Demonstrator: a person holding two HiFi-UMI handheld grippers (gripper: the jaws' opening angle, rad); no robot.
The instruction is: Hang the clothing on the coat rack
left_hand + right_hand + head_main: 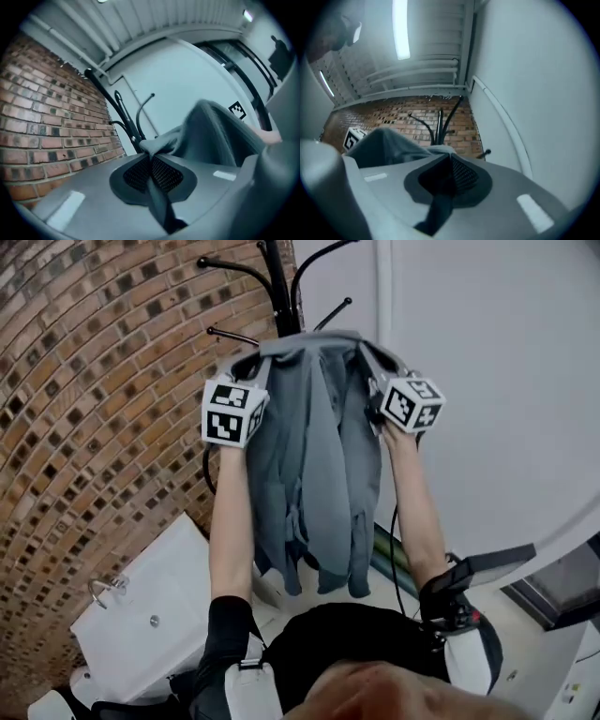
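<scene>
Here, my left gripper (151,165) was clamped on one shoulder of the grey shirt (314,474), my right gripper (448,174) on the other. The shirt hung spread between them, just before the coat rack (279,292). I judged the collar (309,341) needed lifting over a hook (232,336) before either grip loosened.
</scene>
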